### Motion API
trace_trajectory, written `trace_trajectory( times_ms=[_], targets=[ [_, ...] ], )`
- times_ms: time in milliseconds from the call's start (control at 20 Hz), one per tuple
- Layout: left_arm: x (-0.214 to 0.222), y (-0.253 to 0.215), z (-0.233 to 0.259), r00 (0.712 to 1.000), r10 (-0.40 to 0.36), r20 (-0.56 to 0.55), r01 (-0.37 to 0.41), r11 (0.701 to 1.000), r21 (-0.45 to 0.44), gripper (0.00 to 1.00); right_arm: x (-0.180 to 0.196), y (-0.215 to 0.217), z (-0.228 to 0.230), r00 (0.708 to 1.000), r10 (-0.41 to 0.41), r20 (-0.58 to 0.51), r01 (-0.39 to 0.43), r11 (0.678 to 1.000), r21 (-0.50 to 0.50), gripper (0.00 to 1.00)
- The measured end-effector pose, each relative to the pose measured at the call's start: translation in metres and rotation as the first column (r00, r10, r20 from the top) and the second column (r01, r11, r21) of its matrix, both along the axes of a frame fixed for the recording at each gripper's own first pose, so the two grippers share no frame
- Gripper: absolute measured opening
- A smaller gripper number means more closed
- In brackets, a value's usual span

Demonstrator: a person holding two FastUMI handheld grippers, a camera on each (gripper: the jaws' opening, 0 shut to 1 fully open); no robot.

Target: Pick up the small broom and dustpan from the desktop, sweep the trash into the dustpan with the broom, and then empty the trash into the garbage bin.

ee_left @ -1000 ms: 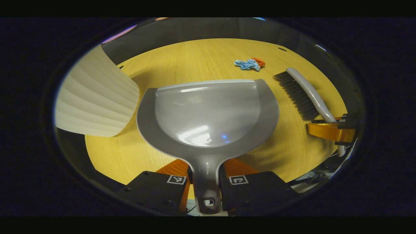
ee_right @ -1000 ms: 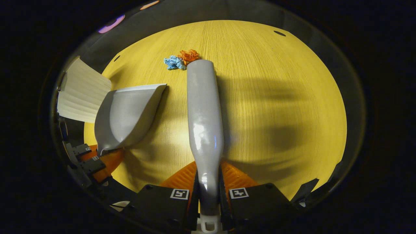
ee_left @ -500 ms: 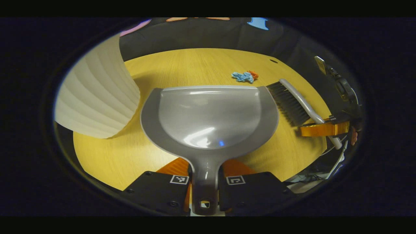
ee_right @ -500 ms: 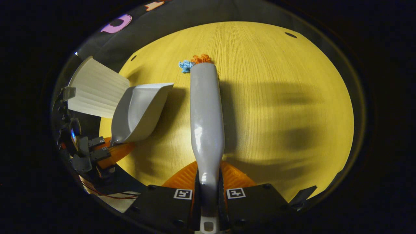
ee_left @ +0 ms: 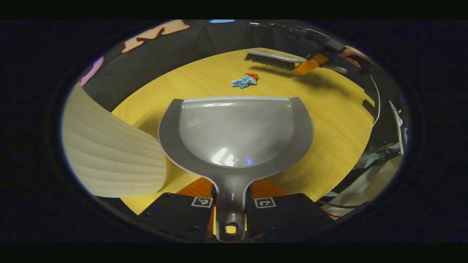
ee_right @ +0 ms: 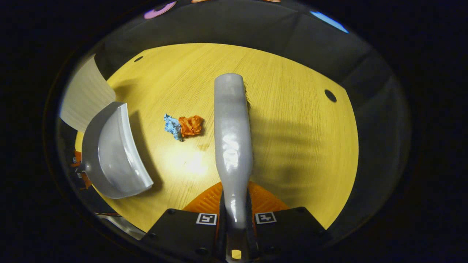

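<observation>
L gripper (ee_left: 229,202) clamps grey dustpan (ee_left: 236,131) handle, pan low over yellow tabletop (ee_left: 329,109); R gripper (ee_right: 236,218) grips broom (ee_right: 232,138) handle; blue/orange paper scraps (ee_right: 182,126) lie between them; ribbed white bin (ee_left: 109,157) beside dustpan.

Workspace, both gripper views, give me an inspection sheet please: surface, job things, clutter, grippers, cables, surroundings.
Surface: yellow wood-grain desktop with round holes.
Job's things: grey dustpan, mouth toward the trash; broom past the crumpled blue paper and orange paper; ribbed white garbage bin beside the dustpan.
Clutter: nothing seen.
Grippers: left gripper clamps the dustpan handle; right gripper clamps the broom handle.
Cables: cables past the desk edge.
Surroundings: black cloth wall.
</observation>
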State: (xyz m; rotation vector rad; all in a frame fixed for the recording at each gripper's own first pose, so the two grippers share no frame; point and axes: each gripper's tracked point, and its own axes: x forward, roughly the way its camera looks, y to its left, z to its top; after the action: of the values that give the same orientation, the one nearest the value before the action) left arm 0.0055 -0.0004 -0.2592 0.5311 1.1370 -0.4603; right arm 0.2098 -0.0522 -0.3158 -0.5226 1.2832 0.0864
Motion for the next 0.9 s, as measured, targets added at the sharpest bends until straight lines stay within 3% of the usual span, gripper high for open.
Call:
trace_trajectory(
  times_ms=[100, 150, 250, 300, 450, 600, 800, 900],
  targets=[
    [0.001, 0.003, -0.01, 1.0, -0.022, -0.012, 0.022, 1.0, 0.018, 0.28, 0.012, 0.004, -0.005, 0.997, 0.067, -0.031, -0.069, 0.996, -0.061, 0.2],
    [0.002, 0.004, -0.013, 0.999, -0.033, -0.019, 0.034, 0.999, 0.028, 0.28, 0.017, 0.004, -0.005, 0.994, 0.101, -0.043, -0.105, 0.99, -0.093, 0.24],
    [0.003, 0.0, -0.018, 0.999, -0.04, -0.031, 0.04, 0.999, 0.006, 0.29, 0.02, 0.01, -0.005, 0.983, 0.165, -0.079, -0.174, 0.977, -0.126, 0.2],
    [0.002, 0.0, -0.019, 0.998, -0.039, -0.04, 0.039, 0.999, -0.008, 0.27, 0.019, 0.017, -0.005, 0.977, 0.192, -0.093, -0.203, 0.971, -0.124, 0.24],
    [0.01, -0.003, -0.016, 0.997, -0.067, -0.039, 0.066, 0.998, -0.014, 0.27, 0.003, 0.036, -0.014, 0.948, 0.281, -0.151, -0.296, 0.952, -0.083, 0.24],
    [0.014, -0.005, -0.013, 0.996, -0.073, -0.042, 0.073, 0.997, -0.013, 0.28, -0.018, 0.051, -0.021, 0.896, 0.383, -0.225, -0.404, 0.913, -0.052, 0.24],
    [0.02, -0.006, -0.016, 0.996, -0.079, -0.038, 0.079, 0.997, -0.014, 0.28, -0.038, 0.066, -0.02, 0.834, 0.473, -0.283, -0.477, 0.877, 0.061, 0.24],
    [0.016, -0.005, -0.016, 0.997, -0.077, -0.024, 0.077, 0.997, -0.016, 0.28, -0.037, 0.059, -0.021, 0.835, 0.475, -0.279, -0.471, 0.878, 0.083, 0.2]
  ],
)
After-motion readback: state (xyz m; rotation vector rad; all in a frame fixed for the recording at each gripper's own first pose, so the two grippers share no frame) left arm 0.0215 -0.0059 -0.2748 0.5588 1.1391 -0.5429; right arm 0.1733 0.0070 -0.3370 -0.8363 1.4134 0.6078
